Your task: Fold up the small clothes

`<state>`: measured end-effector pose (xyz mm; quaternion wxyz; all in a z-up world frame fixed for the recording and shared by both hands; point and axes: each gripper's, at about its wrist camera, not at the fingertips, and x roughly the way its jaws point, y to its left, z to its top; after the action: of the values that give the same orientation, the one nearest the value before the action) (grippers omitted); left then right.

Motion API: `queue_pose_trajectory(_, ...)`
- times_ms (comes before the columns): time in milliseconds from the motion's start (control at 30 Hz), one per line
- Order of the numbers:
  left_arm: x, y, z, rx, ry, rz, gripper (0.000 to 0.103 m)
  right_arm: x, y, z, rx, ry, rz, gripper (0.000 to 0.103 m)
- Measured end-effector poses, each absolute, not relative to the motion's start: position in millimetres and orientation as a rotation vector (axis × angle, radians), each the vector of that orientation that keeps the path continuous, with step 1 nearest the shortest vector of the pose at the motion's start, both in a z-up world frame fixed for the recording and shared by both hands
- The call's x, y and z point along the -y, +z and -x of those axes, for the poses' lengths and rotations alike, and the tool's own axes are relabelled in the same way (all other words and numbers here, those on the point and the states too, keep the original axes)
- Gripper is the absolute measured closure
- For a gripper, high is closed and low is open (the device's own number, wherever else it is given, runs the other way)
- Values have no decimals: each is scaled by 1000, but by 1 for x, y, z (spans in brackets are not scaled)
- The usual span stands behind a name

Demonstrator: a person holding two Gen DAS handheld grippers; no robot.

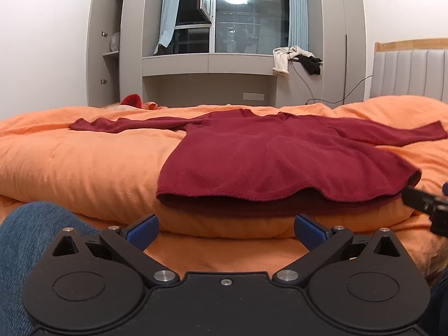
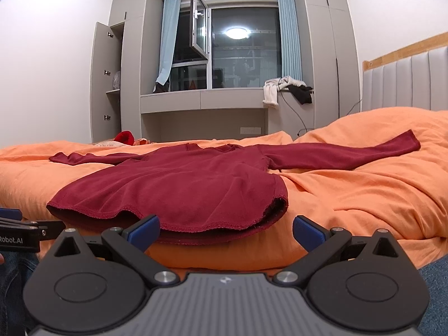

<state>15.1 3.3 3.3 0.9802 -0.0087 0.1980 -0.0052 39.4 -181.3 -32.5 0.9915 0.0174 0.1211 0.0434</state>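
A dark red long-sleeved sweater [image 1: 266, 156] [image 2: 179, 187] lies spread flat on the orange duvet [image 1: 78, 162] [image 2: 350, 196], both sleeves stretched out sideways and its hem toward me. My left gripper [image 1: 225, 228] stands open just short of the hem's middle, nothing between its blue pads [image 1: 142, 231]. My right gripper [image 2: 225, 228] is open too, in front of the hem's right corner, with its left pad [image 2: 145, 231] close to the cloth. Each gripper's edge shows in the other's view: the right gripper [image 1: 428, 204] and the left gripper [image 2: 19, 229].
A padded headboard [image 2: 406, 81] rises at the right. Behind the bed stand grey cupboards [image 1: 112, 44] and a window ledge with loose clothes [image 1: 296, 58] and a cable. A small red item [image 1: 131, 100] lies at the bed's far edge. A person's jeans-clad leg [image 1: 25, 252] is at lower left.
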Motion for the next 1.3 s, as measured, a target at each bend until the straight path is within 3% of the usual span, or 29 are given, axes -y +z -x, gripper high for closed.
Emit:
queue_pose_trajectory(533, 17, 75, -134, -350, -67, -12, 0, 277, 26, -121, -267, 1, -124, 0)
queue_pose_trajectory(1133, 35, 48, -302, -475, -102, -106, 0, 453, 18, -256, -274, -361, -396, 0)
queue_pose_trajectory(1300, 31, 34, -319, -522, -102, -39, 0, 478, 8, -280, -271, -494, -429, 6)
